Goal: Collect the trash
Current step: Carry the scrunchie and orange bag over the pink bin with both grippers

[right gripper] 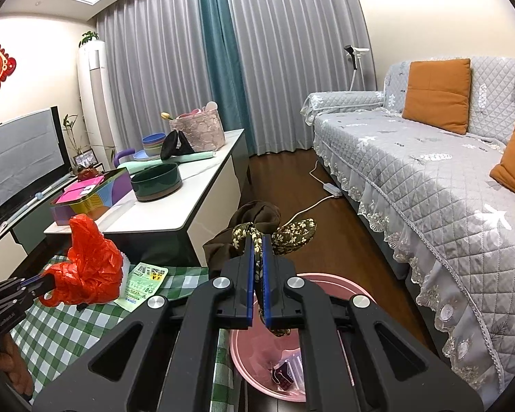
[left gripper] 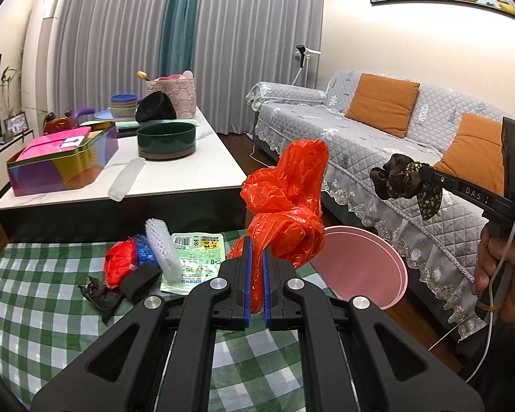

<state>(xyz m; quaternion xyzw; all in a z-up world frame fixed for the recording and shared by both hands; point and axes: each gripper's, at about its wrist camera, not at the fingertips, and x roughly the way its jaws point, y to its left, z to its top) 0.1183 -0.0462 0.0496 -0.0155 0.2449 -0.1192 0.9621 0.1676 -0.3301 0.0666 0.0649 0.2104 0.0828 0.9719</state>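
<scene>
Left gripper [left gripper: 256,274] clamped a red plastic bag [left gripper: 285,202], right gripper [right gripper: 256,281] pinched a brown scrunchie [right gripper: 257,226] above the pink bin [right gripper: 340,288]; releasing looked next.

Open pink bin [right gripper: 326,286] mouth beside checked cloth [left gripper: 51,309]; sofa [right gripper: 429,178] right; white table [right gripper: 189,206] beyond.

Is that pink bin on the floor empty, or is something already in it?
Not empty. The right wrist view looks down into the pink bin, where a few small wrappers lie at the bottom; most of it is unfilled.
</scene>
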